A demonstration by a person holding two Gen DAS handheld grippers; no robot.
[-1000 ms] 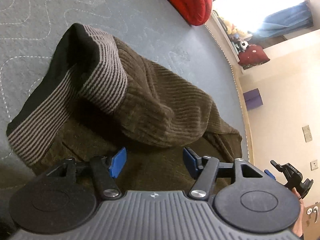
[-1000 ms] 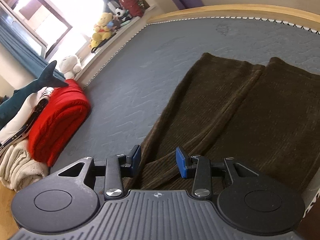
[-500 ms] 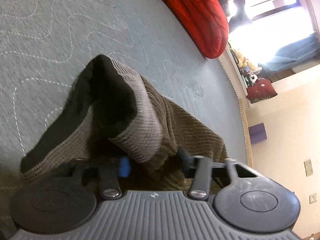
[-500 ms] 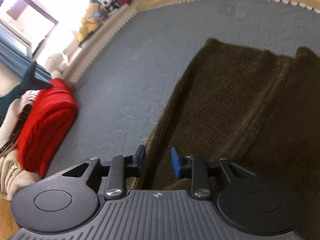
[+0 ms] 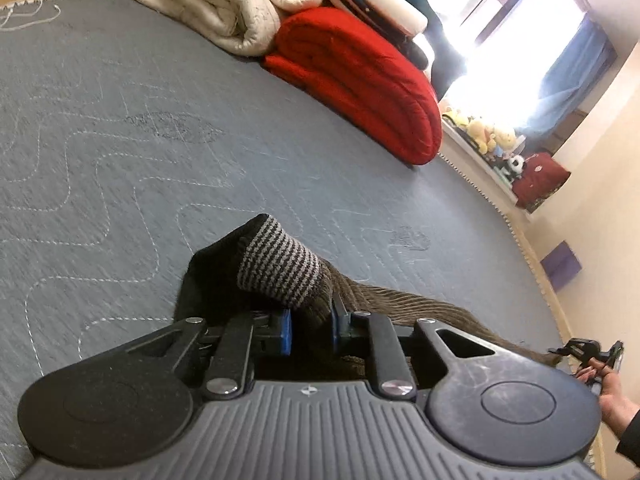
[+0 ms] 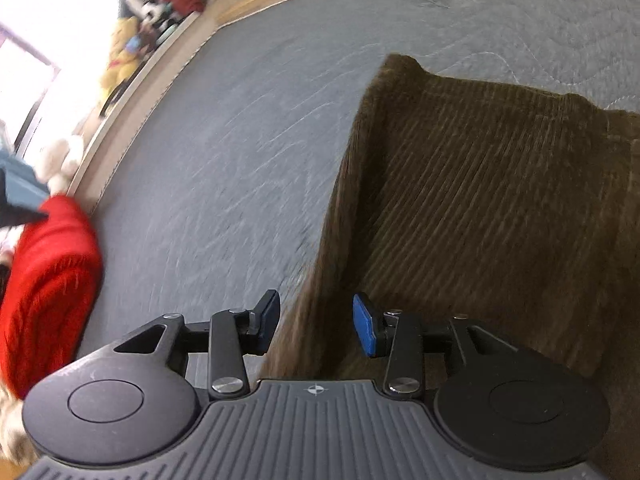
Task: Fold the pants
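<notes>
Left jaws: the left gripper [image 5: 311,330] was clenched on the striped waistband [image 5: 280,270] of the pants [image 5: 400,304], the blue pads [image 5: 285,332] pressing the cloth from both sides.
Right jaws: the right gripper [image 6: 316,326] stood released, its two blue pads [image 6: 366,330] apart, with the long edge of a pant leg [image 6: 480,208] running between them, untouched as far as could be seen.
Count: one pair of pants, two grippers, one red blanket [image 5: 360,76], one cream blanket [image 5: 224,4], and one bed [image 5: 120,140].
Change, left: one second earlier the left jaws were spread over the heaped waistband; half a second earlier they were closing on it; now they gripped it and held it raised off the bed.
Change, right: the right jaws gaped wider than half a second earlier and sat closer over the leg's edge.
Pants: the brown ribbed cloth trailed from the left jaws toward the right hand [image 5: 612,396], while both legs lay flat on the grey quilted bed.
Beyond: the blankets were stacked at the bed's far edge.
</notes>
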